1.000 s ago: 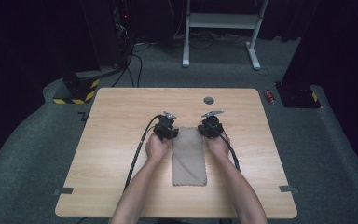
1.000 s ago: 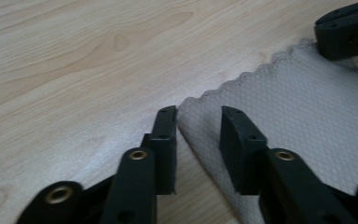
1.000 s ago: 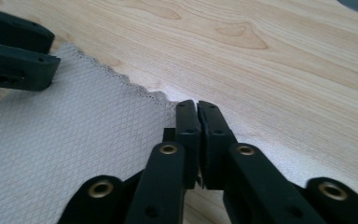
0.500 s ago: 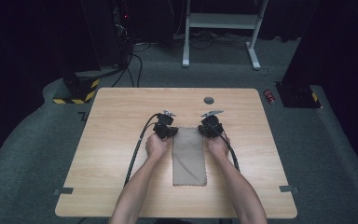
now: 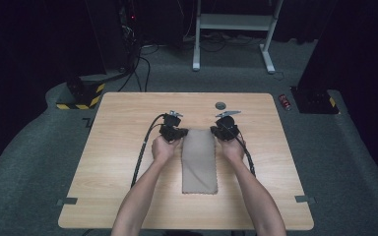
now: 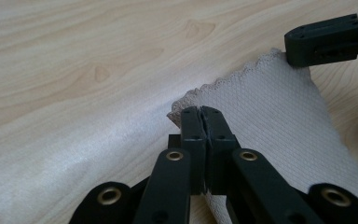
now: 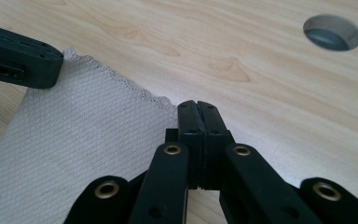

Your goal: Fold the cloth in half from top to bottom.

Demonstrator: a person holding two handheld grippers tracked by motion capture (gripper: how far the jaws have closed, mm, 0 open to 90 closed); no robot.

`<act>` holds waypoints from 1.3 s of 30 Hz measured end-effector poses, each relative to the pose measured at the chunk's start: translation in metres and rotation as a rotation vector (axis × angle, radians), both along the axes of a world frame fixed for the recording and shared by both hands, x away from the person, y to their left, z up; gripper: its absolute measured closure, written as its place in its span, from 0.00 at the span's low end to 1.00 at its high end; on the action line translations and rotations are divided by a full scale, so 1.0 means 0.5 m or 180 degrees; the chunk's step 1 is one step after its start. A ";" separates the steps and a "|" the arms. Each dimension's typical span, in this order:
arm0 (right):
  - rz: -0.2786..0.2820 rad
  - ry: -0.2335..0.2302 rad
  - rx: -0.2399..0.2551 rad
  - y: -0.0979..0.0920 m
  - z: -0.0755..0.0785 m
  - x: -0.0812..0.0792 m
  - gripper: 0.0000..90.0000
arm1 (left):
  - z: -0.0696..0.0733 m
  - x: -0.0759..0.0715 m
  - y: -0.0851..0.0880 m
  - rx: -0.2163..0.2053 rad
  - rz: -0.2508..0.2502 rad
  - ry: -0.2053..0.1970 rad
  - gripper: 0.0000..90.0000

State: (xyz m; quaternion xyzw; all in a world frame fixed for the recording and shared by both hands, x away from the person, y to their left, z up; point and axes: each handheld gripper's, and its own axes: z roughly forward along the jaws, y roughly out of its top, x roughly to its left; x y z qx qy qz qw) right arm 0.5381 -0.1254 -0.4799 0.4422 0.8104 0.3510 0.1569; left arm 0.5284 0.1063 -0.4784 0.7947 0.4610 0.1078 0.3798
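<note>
Two hand-held grippers pinching the far corners of a cloth on the tabletop.

The left hand-held gripper (image 6: 200,110) is clenching the cloth (image 5: 199,160) at one far corner, its jaws having just been closing there; the right hand-held gripper (image 7: 198,105) is clamping the other corner. The cloth is trailing back from both toward the person. Thin, limp and light, it is likely draping when raised; its scalloped edge corners are offering the surest hold.

cloth (image 5: 199,162) | beige, waffle-textured, scalloped edge | far corners lifted

Both tongs (image 5: 176,132) (image 5: 222,130) clamped tight
</note>
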 end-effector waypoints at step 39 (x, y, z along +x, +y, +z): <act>0.0519 -0.0137 0.0090 -0.025 -0.009 -0.111 1.00 | -0.013 -0.090 0.029 -0.0188 -0.0341 -0.0012 0.98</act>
